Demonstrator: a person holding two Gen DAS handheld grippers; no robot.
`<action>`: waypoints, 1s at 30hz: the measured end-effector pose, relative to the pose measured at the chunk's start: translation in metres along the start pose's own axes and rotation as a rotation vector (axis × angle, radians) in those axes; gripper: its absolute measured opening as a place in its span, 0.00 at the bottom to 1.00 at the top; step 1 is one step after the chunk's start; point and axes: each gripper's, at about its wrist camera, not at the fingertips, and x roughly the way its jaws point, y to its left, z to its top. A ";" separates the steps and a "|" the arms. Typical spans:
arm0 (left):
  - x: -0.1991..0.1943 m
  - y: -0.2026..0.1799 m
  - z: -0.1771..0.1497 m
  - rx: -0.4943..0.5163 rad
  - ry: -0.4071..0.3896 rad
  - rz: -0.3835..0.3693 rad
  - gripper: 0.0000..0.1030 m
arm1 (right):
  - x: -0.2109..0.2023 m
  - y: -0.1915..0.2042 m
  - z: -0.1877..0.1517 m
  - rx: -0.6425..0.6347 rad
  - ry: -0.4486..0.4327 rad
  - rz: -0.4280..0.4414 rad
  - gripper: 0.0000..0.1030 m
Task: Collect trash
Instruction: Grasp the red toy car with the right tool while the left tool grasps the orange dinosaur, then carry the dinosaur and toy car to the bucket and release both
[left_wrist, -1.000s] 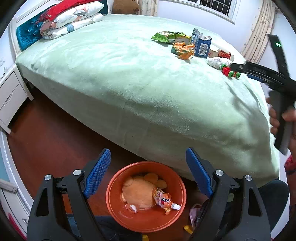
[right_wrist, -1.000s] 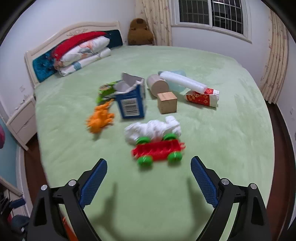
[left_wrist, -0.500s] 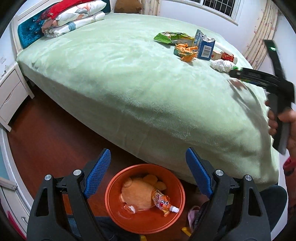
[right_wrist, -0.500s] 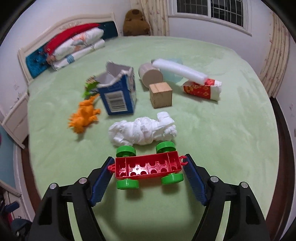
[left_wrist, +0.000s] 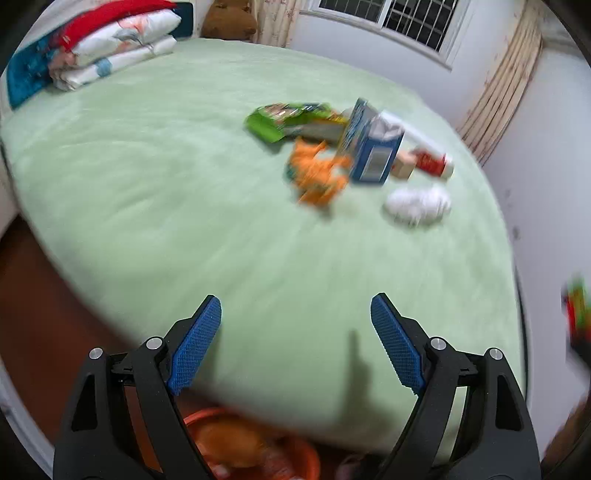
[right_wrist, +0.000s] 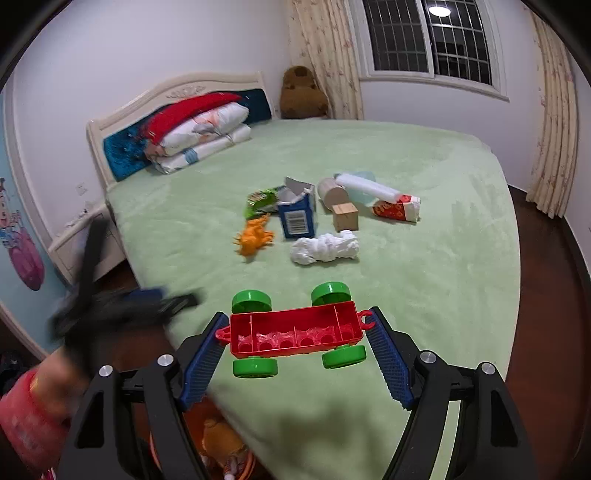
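My right gripper (right_wrist: 297, 334) is shut on a red toy cart with green wheels (right_wrist: 295, 332) and holds it above the near edge of the green bed (right_wrist: 424, 295). On the bed lie a crumpled white tissue (right_wrist: 325, 248), a torn blue carton (right_wrist: 297, 216), an orange toy (right_wrist: 254, 238), a green snack bag (right_wrist: 260, 199) and a red wrapper (right_wrist: 397, 208). My left gripper (left_wrist: 295, 341) is open and empty over the bed's near edge; the same pile shows blurred ahead, with the tissue (left_wrist: 417, 205) and carton (left_wrist: 373, 151). An orange bowl (left_wrist: 255, 446) sits on the floor below.
A wooden cube (right_wrist: 345, 218), a cardboard roll (right_wrist: 330, 190) and a white tube (right_wrist: 365, 186) lie in the pile. Folded bedding (right_wrist: 199, 136) rests against the headboard. A white nightstand (right_wrist: 85, 243) stands left of the bed. The orange bowl (right_wrist: 218, 450) shows under the right gripper.
My right gripper closed on the red cart and lifted it back off the bed. My left gripper swung up from over the bowl and toward the pile; its view is blurred.
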 end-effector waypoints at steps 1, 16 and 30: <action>0.010 -0.003 0.011 -0.015 0.000 -0.017 0.79 | -0.005 0.002 -0.003 0.003 -0.005 0.010 0.72; 0.104 -0.009 0.090 -0.033 0.037 0.091 0.59 | -0.013 0.002 -0.029 0.044 0.034 0.077 0.72; 0.039 0.000 0.068 0.044 -0.039 0.015 0.58 | -0.013 0.012 -0.031 0.039 0.016 0.090 0.72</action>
